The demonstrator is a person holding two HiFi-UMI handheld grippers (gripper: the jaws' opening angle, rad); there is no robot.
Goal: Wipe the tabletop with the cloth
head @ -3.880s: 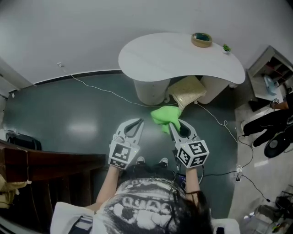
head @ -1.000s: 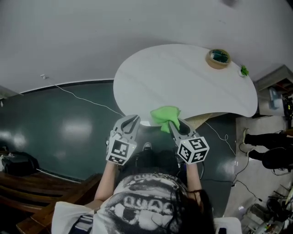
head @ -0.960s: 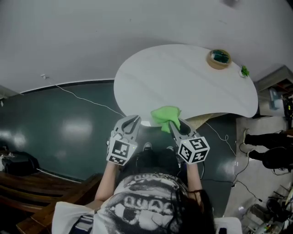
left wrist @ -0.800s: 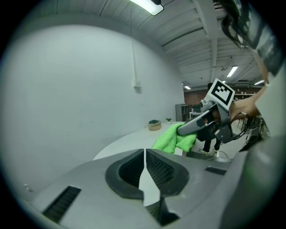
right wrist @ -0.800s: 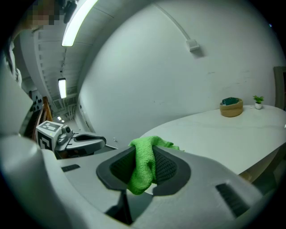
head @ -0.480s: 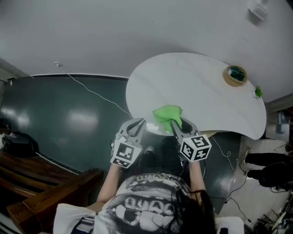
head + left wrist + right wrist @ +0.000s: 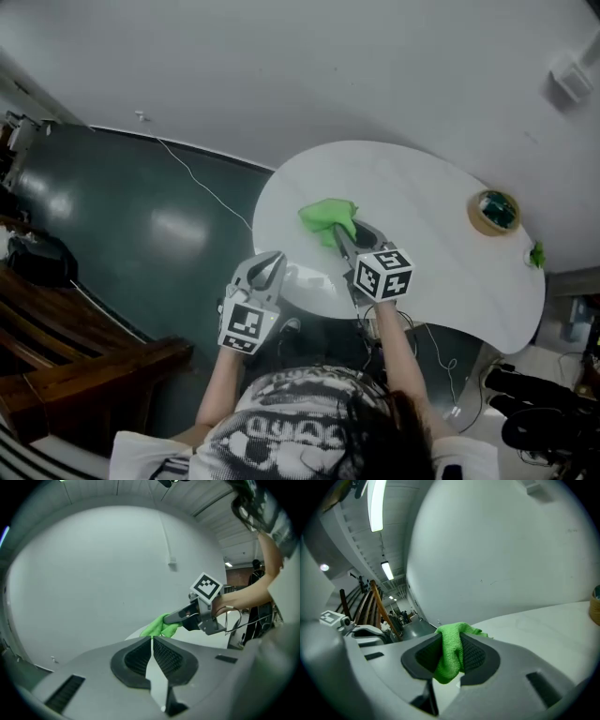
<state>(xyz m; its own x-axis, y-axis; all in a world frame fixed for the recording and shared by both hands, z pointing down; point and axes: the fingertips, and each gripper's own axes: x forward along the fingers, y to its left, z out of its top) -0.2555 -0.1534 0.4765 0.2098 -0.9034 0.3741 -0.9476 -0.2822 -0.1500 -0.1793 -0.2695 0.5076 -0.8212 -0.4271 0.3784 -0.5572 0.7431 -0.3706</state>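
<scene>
A bright green cloth is bunched over the left part of the white curved tabletop; whether it touches the top I cannot tell. My right gripper is shut on the cloth, and in the right gripper view the fabric fills the gap between the jaws. My left gripper hangs at the table's near left edge. Its jaws are shut with nothing between them.
A roll of tape lies at the tabletop's far right, with a small green item beyond it at the rim. A white cable runs across the dark floor on the left. Wooden furniture stands at the left.
The right gripper has carried the cloth from the table's near edge onto the tabletop. The view has swung, and the table now sits closer under both grippers.
</scene>
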